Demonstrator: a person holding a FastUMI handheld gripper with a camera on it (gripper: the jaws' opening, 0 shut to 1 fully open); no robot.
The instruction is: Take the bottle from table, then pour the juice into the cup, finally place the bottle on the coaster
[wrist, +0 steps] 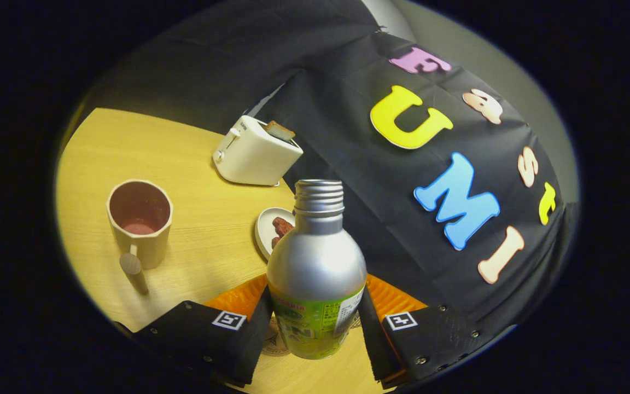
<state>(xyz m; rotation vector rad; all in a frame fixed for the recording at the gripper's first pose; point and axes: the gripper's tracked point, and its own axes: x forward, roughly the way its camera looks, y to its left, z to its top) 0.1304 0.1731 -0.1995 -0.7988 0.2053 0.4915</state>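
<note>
Two fingers: the tool [315, 334] is clenched on the bottle [316, 273], one finger pressing each side of its labelled lower body.
Bottle: held upright between the fingers, cap off, threaded neck open at 12 o'clock from the grip; it appears to be raised off the worktop [205, 230], though its base is hard to see.
Handling: a metal bottle, stiff and smooth, so likely slippery at the bare shoulder; the labelled band should give better hold. Weight depends on the juice left inside, which I cannot tell.
Cup [140, 221]: at 10 o'clock from the bottle, well apart, standing upright with its handle toward the tool; a pinkish fill shows at its bottom.
Coaster [389, 298]: the ribbed orange disc just beyond the fingers, behind and under the bottle, looks like it.
Dish [272, 230]: at 11 o'clock, near the bottle, holding brown pieces.
Toaster [255, 153]: beyond the dish, near the cloth wall.
Room: open worktop lies between bottle and cup; the dish sits closest to that path.
Edge: the worktop's rim curves past the cup at 9 o'clock; the wall closes off 1 to 3 o'clock.
</note>
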